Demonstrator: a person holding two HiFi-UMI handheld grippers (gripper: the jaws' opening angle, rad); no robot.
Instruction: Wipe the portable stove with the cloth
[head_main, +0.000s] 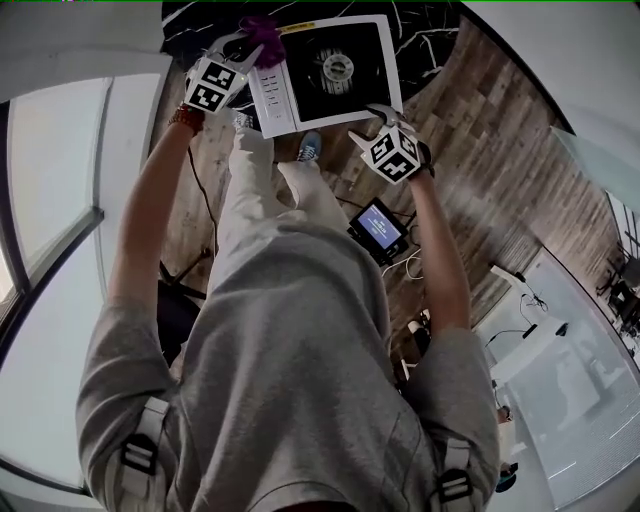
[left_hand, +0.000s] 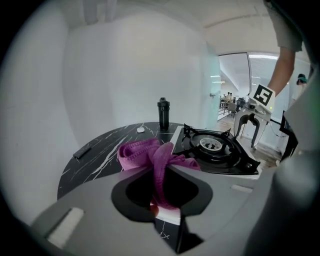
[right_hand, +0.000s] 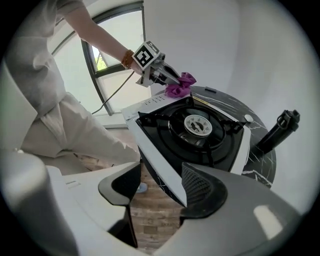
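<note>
The portable stove (head_main: 335, 70) is white with a black top and a round burner, and it sits on a black marble table (left_hand: 100, 155). My left gripper (head_main: 250, 45) is at the stove's left side, shut on a bunched purple cloth (left_hand: 150, 155). The cloth hangs over the table beside the stove (left_hand: 215, 150). My right gripper (right_hand: 160, 192) stands open at the stove's near right corner. The white edge of the stove (right_hand: 160, 160) shows between its jaws, and the pads do not press on it. In the right gripper view the left gripper (right_hand: 160, 70) and the cloth (right_hand: 180, 85) show at the stove's far side.
A black bottle (left_hand: 163, 114) stands upright on the table behind the stove, with a small white object (left_hand: 140, 129) near it. A dark slim remote-like thing (left_hand: 82, 151) lies at the table's left rim. On the wooden floor sits a device with a blue screen (head_main: 378, 228), with cables around it.
</note>
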